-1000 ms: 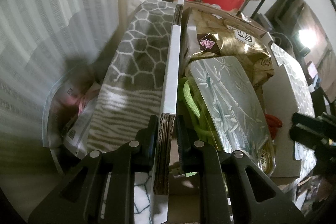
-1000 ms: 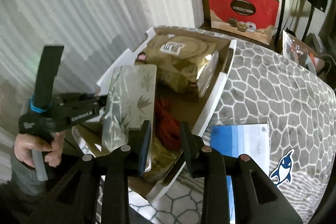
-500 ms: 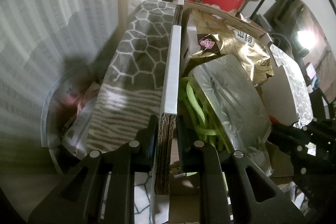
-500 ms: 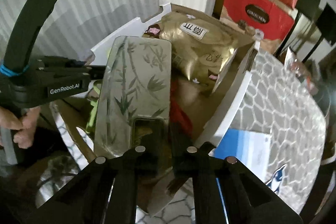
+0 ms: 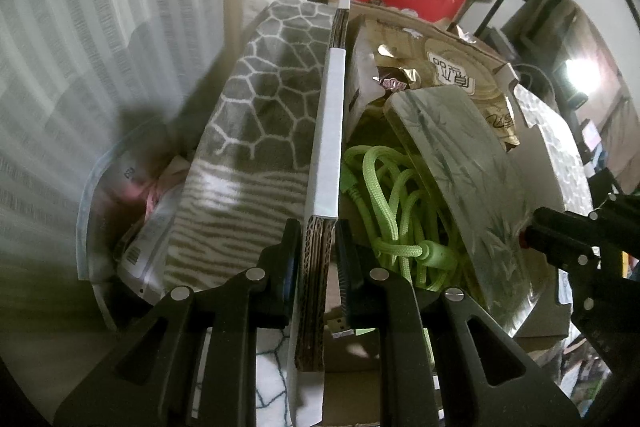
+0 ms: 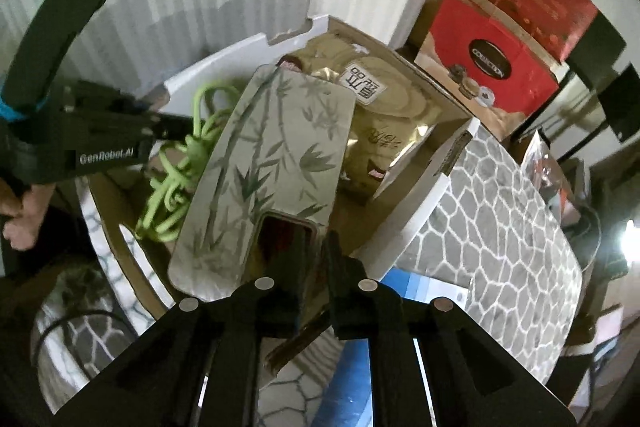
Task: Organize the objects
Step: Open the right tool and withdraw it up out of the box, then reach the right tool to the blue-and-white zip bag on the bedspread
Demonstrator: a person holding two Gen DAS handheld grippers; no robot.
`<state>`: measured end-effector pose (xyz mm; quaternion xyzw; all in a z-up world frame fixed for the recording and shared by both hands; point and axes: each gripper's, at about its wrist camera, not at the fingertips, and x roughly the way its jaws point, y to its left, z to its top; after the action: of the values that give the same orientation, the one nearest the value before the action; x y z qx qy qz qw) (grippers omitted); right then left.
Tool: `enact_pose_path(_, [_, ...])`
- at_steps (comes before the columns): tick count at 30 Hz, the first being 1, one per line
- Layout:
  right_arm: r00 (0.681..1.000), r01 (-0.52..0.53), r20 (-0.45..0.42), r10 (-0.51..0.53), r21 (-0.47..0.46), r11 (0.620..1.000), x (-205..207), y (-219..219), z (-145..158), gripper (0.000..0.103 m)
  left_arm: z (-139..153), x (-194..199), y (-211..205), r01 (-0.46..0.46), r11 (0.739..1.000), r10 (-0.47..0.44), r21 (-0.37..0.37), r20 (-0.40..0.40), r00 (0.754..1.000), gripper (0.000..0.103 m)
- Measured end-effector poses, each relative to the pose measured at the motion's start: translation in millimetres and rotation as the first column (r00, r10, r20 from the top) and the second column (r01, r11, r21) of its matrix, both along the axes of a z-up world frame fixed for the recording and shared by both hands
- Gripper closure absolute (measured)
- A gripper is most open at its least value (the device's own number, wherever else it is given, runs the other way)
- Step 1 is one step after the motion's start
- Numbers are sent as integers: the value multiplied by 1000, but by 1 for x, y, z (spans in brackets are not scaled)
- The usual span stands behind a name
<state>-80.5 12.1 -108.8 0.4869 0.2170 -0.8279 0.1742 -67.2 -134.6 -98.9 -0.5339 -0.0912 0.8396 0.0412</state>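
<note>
My left gripper is shut on the cardboard flap of an open box and holds it upright. My right gripper is shut on the near end of a phone case printed with bamboo, lifted and tilted above the box; the case also shows in the left wrist view. Under it lie a coiled green cord, also in the right wrist view, and a gold foil bag. The right gripper shows at the right edge of the left wrist view.
The box has grey cobble-patterned flaps on both sides. A red "Collection" gift bag and stacked boxes stand behind it. A plastic packet lies left of the box. White curtains hang at the back left.
The right gripper closed on the bamboo phone case and lifted its near end, tilting it up. This uncovered the green cord. The left gripper stayed on the flap.
</note>
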Motion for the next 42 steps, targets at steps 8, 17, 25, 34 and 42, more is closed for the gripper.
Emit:
enact_pose_path(8, [993, 114, 61, -102, -224, 968, -6, 30, 12, 71, 0, 0, 1, 2, 1000, -2, -3, 0, 1000, 88])
enact_pose_path(17, [975, 223, 63, -214, -351, 910, -9, 56, 19, 71, -1, 1, 3, -1, 1000, 1, -3, 0, 1000, 88])
enact_pose_path(25, [949, 309, 49, -312, -345, 886, 3, 95, 37, 66, -2, 3, 3, -3, 1000, 3, -9, -5, 1000, 88])
enact_pose_path(34, [890, 448, 44, -454, -265, 854, 17, 156, 26, 42, -2, 3, 2, -3, 1000, 3, -11, -5, 1000, 88])
enact_pose_path(42, [863, 505, 134, -487, -251, 826, 27, 190, -2, 42, -2, 2, 3, 2, 1000, -2, -16, -2, 1000, 88])
